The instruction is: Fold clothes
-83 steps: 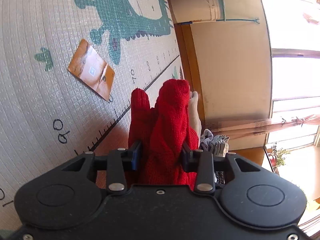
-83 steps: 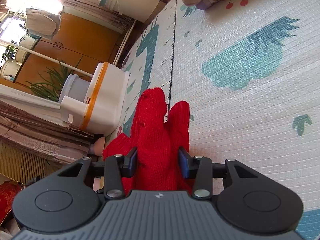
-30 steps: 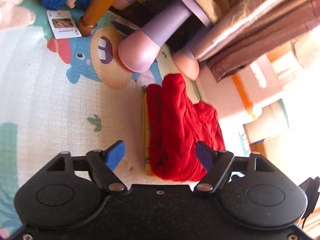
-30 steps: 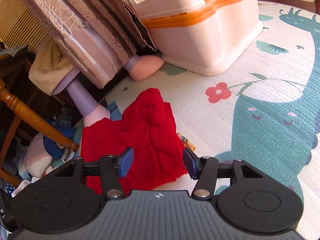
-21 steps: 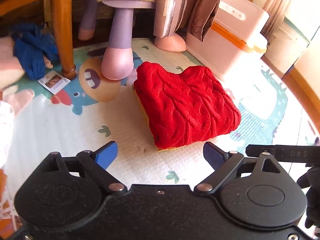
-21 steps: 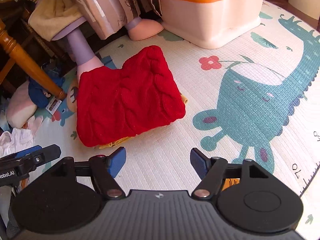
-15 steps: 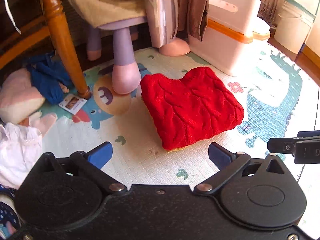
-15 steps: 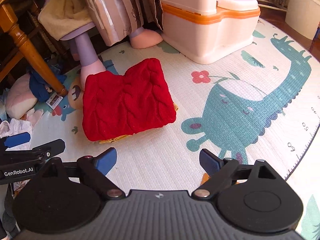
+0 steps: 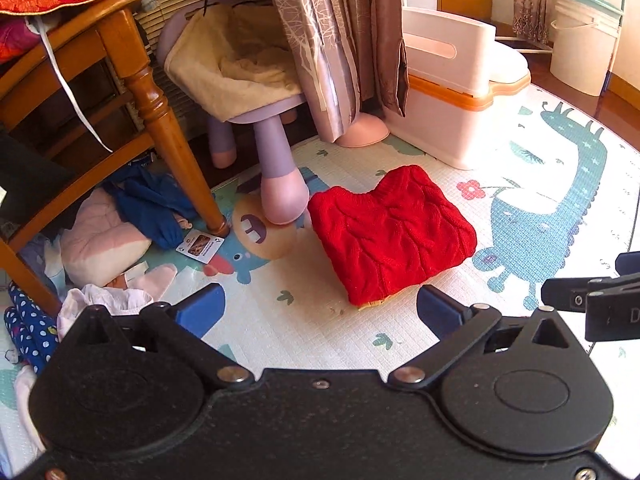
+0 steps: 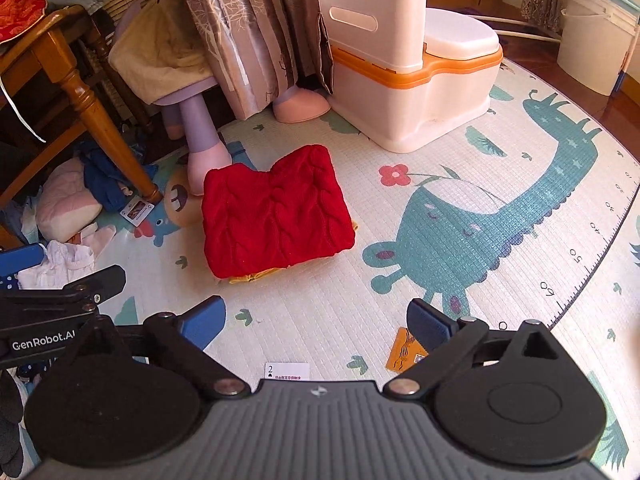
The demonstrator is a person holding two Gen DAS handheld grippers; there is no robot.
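Note:
A folded red cable-knit sweater (image 9: 390, 232) (image 10: 274, 212) lies on the patterned play mat, on top of a yellow garment whose edge (image 10: 252, 277) peeks out below it. My left gripper (image 9: 320, 312) is open and empty, held back from the sweater and above the mat. My right gripper (image 10: 316, 322) is also open and empty, well short of the sweater. Each gripper shows in the other's view at the edge: the right one (image 9: 592, 300), the left one (image 10: 60, 280).
A purple stool (image 9: 276, 184) with a cream cloth, a wooden chair leg (image 9: 172, 148), a curtain (image 9: 344, 40) and a white-and-orange plastic potty (image 10: 416, 72) ring the sweater. Loose clothes (image 9: 132, 216) pile at the left. Cards (image 10: 404, 354) lie on the mat (image 10: 460, 152).
Both grippers let go of the red sweater, opened and drew back and up. The sweater now lies folded on the mat, farther away.

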